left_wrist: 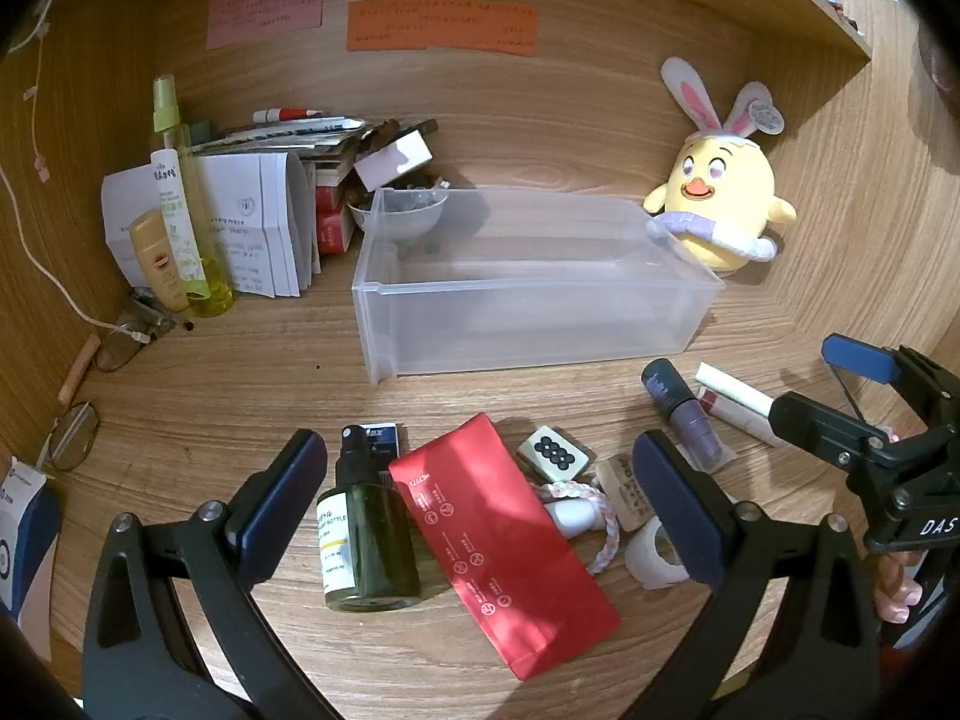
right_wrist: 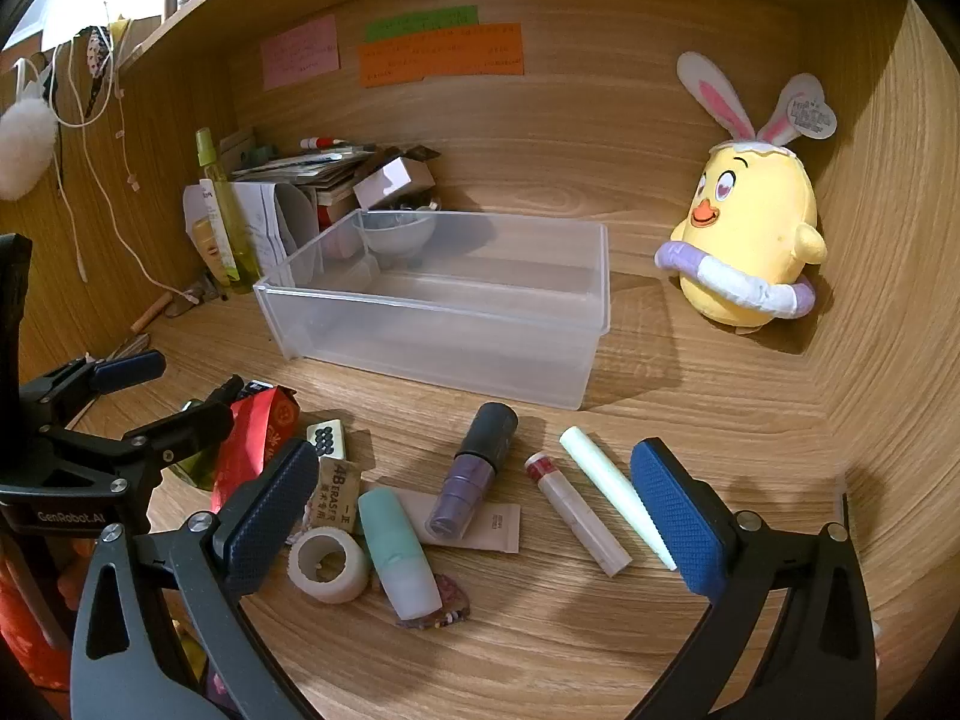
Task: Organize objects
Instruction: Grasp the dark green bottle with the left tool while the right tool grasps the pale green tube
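Observation:
A clear plastic bin (left_wrist: 528,324) (right_wrist: 456,336) stands empty on the wooden desk. In front of it lie small items. My left gripper (left_wrist: 480,498) is open above a dark green spray bottle (left_wrist: 366,546) and a red pouch (left_wrist: 504,558). A mahjong tile (left_wrist: 555,450) and an eraser (left_wrist: 624,492) lie beside them. My right gripper (right_wrist: 474,510) is open over a purple tube (right_wrist: 474,474), a mint capped bottle (right_wrist: 399,552), a white tape roll (right_wrist: 327,564), a red-capped white stick (right_wrist: 576,510) and a pale green stick (right_wrist: 612,492). Nothing is held.
A yellow plush chick with rabbit ears (left_wrist: 723,204) (right_wrist: 750,240) sits at the back right. Papers, boxes, a bowl (left_wrist: 402,216) and a yellow-green spray bottle (left_wrist: 186,198) crowd the back left. Coloured notes hang on the back wall. Glasses (left_wrist: 75,432) lie at the left.

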Motion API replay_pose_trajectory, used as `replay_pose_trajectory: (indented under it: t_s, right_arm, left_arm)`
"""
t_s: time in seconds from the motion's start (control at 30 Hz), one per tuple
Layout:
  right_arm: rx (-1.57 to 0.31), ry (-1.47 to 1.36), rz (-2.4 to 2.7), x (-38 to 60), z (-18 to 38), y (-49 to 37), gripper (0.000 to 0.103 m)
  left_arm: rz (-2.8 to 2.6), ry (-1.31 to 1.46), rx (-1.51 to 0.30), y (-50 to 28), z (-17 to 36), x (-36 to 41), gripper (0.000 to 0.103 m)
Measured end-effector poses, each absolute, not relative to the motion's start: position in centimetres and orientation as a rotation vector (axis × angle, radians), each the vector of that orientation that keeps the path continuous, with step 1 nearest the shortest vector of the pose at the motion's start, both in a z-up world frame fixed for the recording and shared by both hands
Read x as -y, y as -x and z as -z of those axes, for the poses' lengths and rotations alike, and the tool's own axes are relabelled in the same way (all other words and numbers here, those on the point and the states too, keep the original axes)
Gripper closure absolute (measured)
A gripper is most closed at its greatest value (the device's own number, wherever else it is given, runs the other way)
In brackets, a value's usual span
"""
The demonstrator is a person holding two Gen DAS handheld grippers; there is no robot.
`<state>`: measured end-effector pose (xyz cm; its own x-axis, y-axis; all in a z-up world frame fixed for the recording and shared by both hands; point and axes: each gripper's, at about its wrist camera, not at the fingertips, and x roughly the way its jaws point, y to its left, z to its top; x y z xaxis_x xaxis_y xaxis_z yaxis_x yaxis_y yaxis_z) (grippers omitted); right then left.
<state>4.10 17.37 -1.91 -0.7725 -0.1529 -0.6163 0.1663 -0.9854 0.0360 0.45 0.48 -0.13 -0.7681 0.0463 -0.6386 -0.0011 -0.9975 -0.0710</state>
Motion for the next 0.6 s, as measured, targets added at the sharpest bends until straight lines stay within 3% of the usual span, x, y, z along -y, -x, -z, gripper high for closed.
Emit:
replay_pose_trajectory:
  t_s: [0.6]
  right_arm:
    - [-0.047,-0.969,2.817,-17.68,1.45,-4.32,0.000]
  left_arm:
    - [-2.916,1.044,0.107,-0.53,-0.13,-0.57,0.000]
